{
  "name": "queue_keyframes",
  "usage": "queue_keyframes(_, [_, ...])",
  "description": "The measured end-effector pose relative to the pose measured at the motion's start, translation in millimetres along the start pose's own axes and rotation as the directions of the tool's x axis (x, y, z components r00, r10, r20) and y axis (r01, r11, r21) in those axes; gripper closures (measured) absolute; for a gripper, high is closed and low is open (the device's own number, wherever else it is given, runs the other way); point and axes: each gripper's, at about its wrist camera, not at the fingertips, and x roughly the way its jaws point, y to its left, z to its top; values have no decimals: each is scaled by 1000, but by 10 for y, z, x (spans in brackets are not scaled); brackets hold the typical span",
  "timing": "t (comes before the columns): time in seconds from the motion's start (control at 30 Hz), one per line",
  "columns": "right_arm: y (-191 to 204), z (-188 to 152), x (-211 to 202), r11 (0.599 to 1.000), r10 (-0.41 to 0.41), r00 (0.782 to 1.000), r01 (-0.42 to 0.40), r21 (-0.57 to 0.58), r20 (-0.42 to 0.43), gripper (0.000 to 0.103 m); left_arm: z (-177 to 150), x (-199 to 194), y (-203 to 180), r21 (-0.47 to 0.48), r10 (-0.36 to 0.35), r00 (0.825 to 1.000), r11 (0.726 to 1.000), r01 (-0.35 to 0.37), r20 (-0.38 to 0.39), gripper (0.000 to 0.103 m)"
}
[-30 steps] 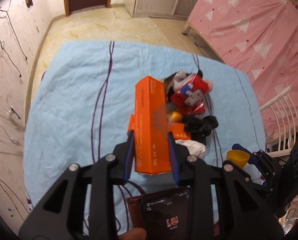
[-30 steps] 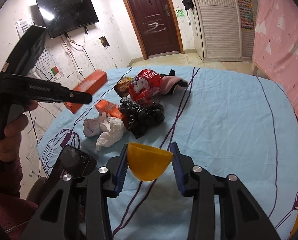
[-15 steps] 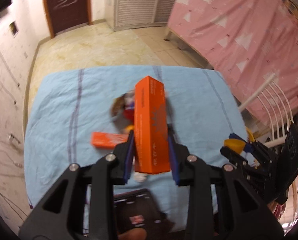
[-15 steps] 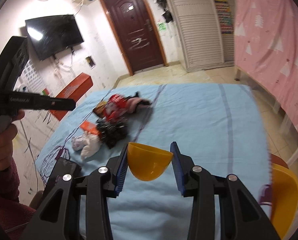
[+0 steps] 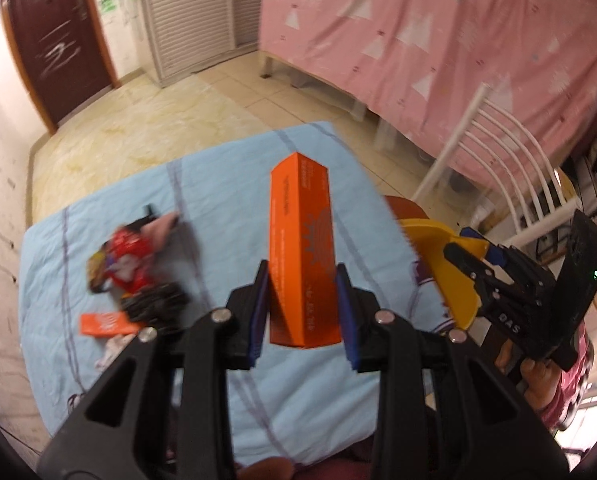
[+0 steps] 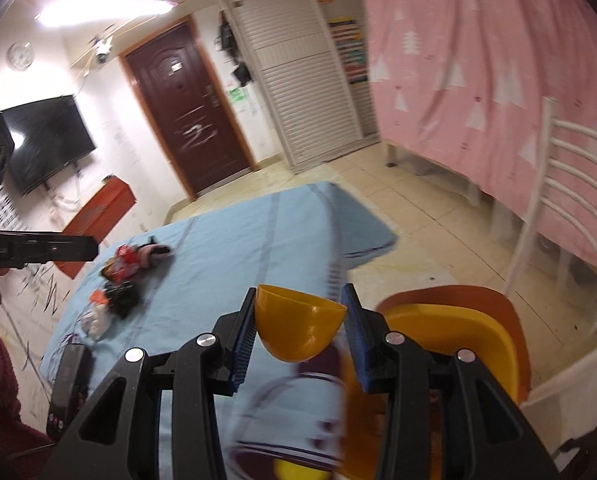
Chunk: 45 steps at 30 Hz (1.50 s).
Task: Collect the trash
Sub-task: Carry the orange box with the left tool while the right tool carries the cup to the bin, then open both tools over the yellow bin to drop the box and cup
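Note:
My left gripper [image 5: 302,300] is shut on a long orange box [image 5: 301,252], held above the blue-covered table [image 5: 226,192]; the box also shows at the left of the right wrist view [image 6: 98,220]. My right gripper [image 6: 300,328] is shut on a small yellow bowl-shaped cup [image 6: 298,326], held at the table's right edge beside a yellow bin [image 6: 458,336]. The right gripper also shows in the left wrist view [image 5: 482,256] over the bin [image 5: 438,264]. A trash pile [image 5: 134,276] with a red wrapper, black bag and small orange box lies on the table's left.
A white chair [image 6: 570,184] stands right of the bin, with a pink-covered bed [image 5: 438,40] behind it. A phone [image 6: 68,384] lies at the table's near left corner. A brown door [image 6: 190,116] and a wall TV [image 6: 38,140] are at the back.
Both grippers have swung right, away from the trash pile toward the table's right edge. The yellow bin and white chair have come into view. Both grips are unchanged.

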Motion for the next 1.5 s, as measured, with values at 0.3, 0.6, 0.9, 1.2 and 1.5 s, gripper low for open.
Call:
queue_keyframes(0.3, [-677,-324,12,992,-59,997,64,113,-47,67,151,399,-939,147,-36,997,988,46,-72,73])
queue_keyframes(0.6, [-1018,-469,-6,980,-60,998,66,185,-36,50,141,739,-1560,233,-18,991,971,50,-134,73])
queue_keyframes(0.9, [-1221,-499,-115,968,-60,998,60,245,-6,49,171,678,-1570,244,-2,993,969,31,-118,73])
queue_keyframes(1.2, [-933,-330,-65,984,-43,999,44,175,-8,49,214,418,-1166,185,19,998,983,-8,-61,64])
queue_keyframes(1.5, [-315,-84,102,998,22,1000,-21,54,-22,42,253,174,-529,96,78,997,992,-77,-8,44])
